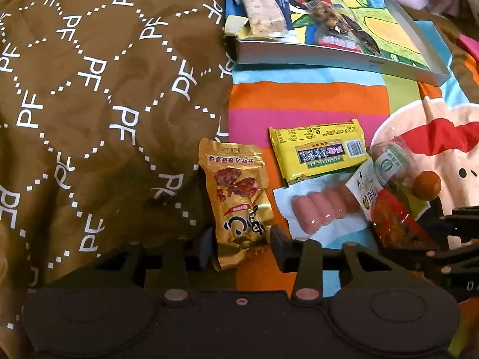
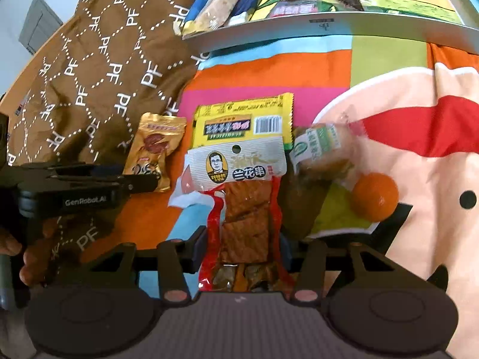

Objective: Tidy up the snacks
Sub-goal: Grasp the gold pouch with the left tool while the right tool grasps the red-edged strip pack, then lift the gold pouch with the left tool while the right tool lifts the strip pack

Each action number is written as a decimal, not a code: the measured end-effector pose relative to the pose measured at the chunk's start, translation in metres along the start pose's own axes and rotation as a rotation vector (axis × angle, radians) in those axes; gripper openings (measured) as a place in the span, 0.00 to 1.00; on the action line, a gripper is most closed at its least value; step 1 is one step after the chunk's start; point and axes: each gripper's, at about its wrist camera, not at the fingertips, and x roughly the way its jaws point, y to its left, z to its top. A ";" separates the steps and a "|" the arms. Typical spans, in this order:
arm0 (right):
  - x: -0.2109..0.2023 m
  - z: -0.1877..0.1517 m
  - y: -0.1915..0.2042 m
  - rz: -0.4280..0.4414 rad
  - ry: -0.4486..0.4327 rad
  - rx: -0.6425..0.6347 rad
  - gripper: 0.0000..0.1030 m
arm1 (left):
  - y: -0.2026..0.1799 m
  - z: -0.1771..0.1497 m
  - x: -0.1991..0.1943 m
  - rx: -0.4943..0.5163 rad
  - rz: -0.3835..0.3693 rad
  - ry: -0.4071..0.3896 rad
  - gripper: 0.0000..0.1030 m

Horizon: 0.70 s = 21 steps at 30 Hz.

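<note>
We are working over a brown quilt (image 1: 89, 89) printed all over with "PF" in dotted diamonds, lying beside a striped cartoon cloth (image 1: 299, 95); the cloth is serving as the sorting ground, so the loose snacks are lying on it, near us; beyond it the shallow white tray (image 1: 329, 56) is sitting as what we judge to be the collecting place, already carrying a pale nougat-like bar (image 1: 260, 9) and a clear bag of dark bits (image 1: 335, 21) on its cartoon-printed floor.

We are holding the left gripper (image 1: 242, 239) low around the bottom end of the gold pouch (image 1: 236, 191), its fingers set either side and touching or nearly so; whether they are pressing we cannot tell; the pouch is showing red Chinese print we cannot read; the gripper's body is reading "GenRobot.AI" in the right wrist view.

We are bringing the right gripper (image 2: 242, 251) to the red-edged tofu-skewer pack (image 2: 245, 209), fingers apart with the pack lying between them; its white header is bearing a man's portrait and "兰花串"; we judge this the next item for the tray.

The yellow packet (image 2: 242, 119) is showing a barcode and, in the left view, "SUSHIZICAI"; the sausage pack (image 1: 320, 206) is lying half under its neighbours; the green-labelled clear pack (image 2: 320, 146) is staying unreadable; the small orange fruit (image 2: 374, 196) is resting just beside it.
</note>
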 end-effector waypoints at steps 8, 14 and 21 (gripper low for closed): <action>0.001 -0.001 0.004 -0.016 0.008 -0.008 0.64 | 0.000 0.006 0.007 -0.023 0.000 -0.017 0.76; 0.006 -0.003 0.012 -0.043 0.009 -0.054 0.70 | -0.006 0.016 0.017 0.010 0.060 -0.040 0.75; 0.016 -0.009 0.029 -0.083 0.022 -0.148 0.84 | -0.010 0.014 0.021 0.051 0.124 -0.040 0.54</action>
